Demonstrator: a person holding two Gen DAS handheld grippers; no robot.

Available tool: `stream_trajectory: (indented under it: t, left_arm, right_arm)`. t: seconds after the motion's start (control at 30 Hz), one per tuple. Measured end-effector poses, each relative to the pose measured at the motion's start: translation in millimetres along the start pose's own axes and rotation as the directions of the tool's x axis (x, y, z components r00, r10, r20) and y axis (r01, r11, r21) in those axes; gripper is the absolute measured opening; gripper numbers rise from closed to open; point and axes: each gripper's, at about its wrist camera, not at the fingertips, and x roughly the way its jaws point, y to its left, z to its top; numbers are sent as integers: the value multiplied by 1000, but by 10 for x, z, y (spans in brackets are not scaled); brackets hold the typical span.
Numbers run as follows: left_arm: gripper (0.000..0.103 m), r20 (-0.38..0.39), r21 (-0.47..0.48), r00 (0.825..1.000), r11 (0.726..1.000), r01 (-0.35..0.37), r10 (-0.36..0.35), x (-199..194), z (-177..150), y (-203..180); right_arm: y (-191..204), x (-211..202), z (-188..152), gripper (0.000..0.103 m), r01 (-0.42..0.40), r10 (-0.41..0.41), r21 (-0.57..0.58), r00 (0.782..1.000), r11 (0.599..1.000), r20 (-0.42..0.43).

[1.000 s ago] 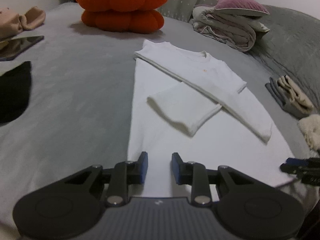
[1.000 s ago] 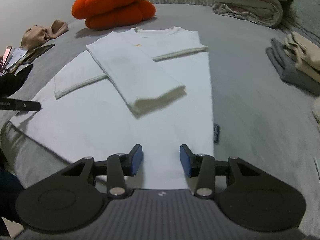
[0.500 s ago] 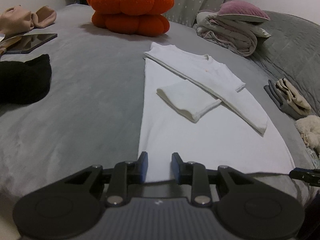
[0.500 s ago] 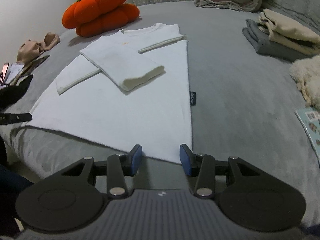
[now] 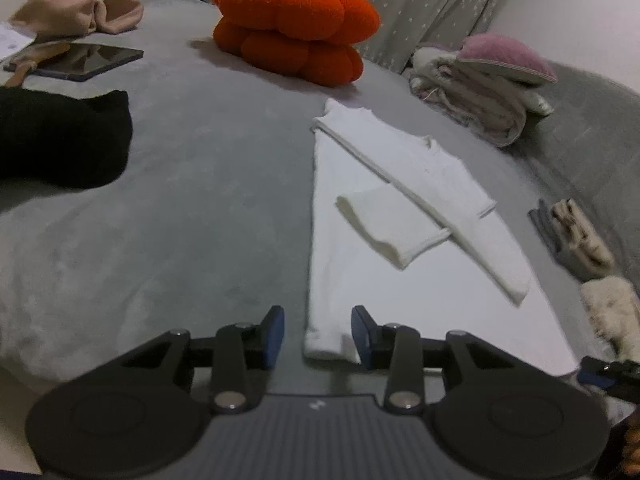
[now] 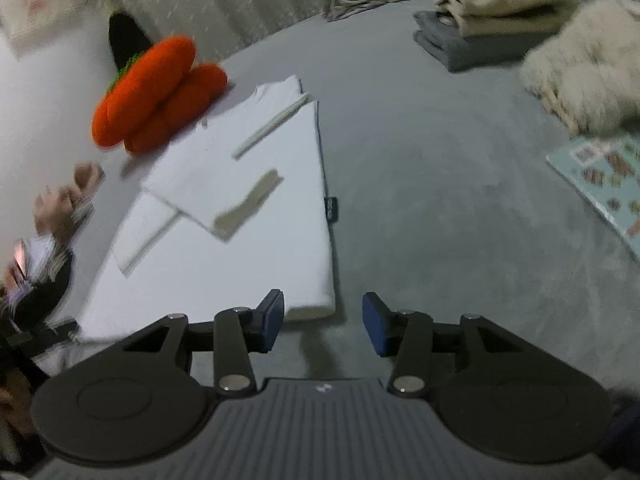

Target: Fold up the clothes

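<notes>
The white shirt point(image 5: 352, 280) lies flat on the grey bed point(image 5: 192, 200), both sleeves folded across its body, collar toward the orange pumpkin cushion point(image 5: 296, 20). Since a second ago both grippers have pulled back from over the shirt to its hem end. The left gripper point(image 5: 318, 334) now has its jaws apart, wider than before, with the shirt's near left hem corner between the blue pads point(image 5: 274, 330); I cannot tell whether a pad touches the cloth. The right gripper point(image 6: 323, 320) also has its jaws apart and wider than earlier, at the near right hem corner: its left pad lies at the cloth edge, its right pad over bare bed. The right view has swung, so the fluffy cream item point(image 6: 588, 60) and a printed sheet point(image 6: 600, 176) now show at right. A black garment point(image 5: 60, 136) has come further into the left view.
</notes>
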Motion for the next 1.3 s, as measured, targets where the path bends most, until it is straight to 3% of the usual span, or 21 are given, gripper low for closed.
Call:
stream_trajectory:
  t: [0.2,0.37,0.43,0.5,0.73,1.07,1.1,1.3]
  left_arm:
    - [30,3,-31,1000,999,24,-24,37,26,28]
    - [30,4,-47,999,998,35,-35,73,43,44]
    - [25,-3,-46,999,998,34,-34,104,42,43]
    - [15,-6,-50,999,998,35,-36,115,40,48]
    - [7,4,-61,999,997,52,-52,83,31,64]
    - [6,63,-81,997,996,48,-43,3,161,-18]
    - [0,68,-83,997,996,44,-38,7,191,-27]
    - [0,104,-75,994,997,-21,29,102,497,-128]
  right_arm:
    - [-80,-14,54,48,-69,68,104,998,992,11]
    - [-56,23,54,47,-72,72,100,997,992,0]
    - [-50,32,51,35,-77,78,100,997,992,-4]
    - [-61,38,49,32,-69,69,103,998,992,-5]
    - [-102,-5,53,11,-71,69,118,997,991,18]
    - [-74,-140,172,10,-146,129,123,983,982,133]
    - [-64,-132,209,10,-144,127,123,982,982,139]
    - [-19,-12,545,9,-145,123,134,980,980,159]
